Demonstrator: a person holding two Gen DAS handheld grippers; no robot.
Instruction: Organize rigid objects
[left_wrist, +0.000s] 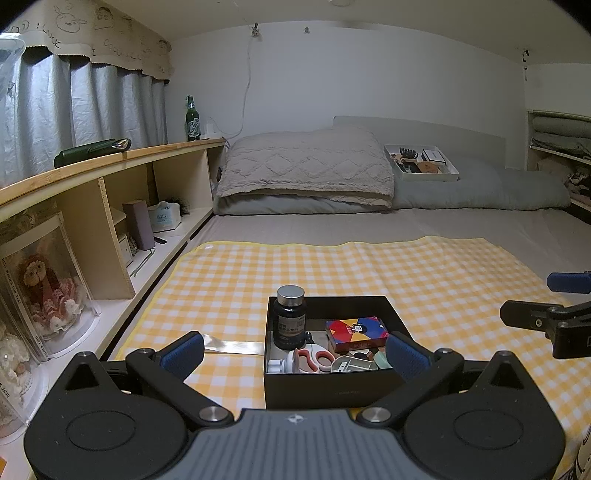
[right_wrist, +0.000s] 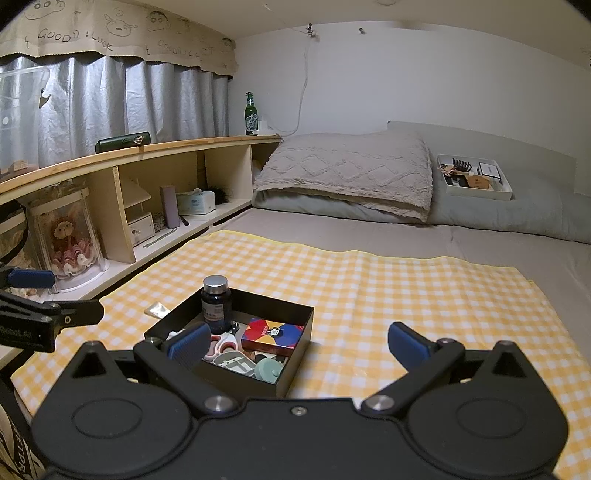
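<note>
A black open box (left_wrist: 332, 384) (right_wrist: 295, 360) sits on the yellow checked cloth (left_wrist: 424, 273) (right_wrist: 406, 295). Inside stand a dark bottle with a silver cap (left_wrist: 290, 317) (right_wrist: 216, 304), a colourful card box (left_wrist: 356, 332) (right_wrist: 271, 336), red-handled scissors (left_wrist: 314, 360) (right_wrist: 223, 343), a grey plastic part (left_wrist: 351, 363) (right_wrist: 234, 362) and a teal piece (right_wrist: 269, 369). My left gripper (left_wrist: 295, 354) is open and empty, its fingers straddling the box's near side. My right gripper (right_wrist: 297, 345) is open and empty, just right of the box; it also shows in the left wrist view (left_wrist: 546, 314).
A clear plastic strip (left_wrist: 232, 347) (right_wrist: 157, 308) lies on the cloth left of the box. A wooden shelf (left_wrist: 110, 162) (right_wrist: 147, 147) runs along the left with a green bottle (left_wrist: 192, 120). Pillows and a white tray (left_wrist: 421, 162) (right_wrist: 476, 177) lie at the far end.
</note>
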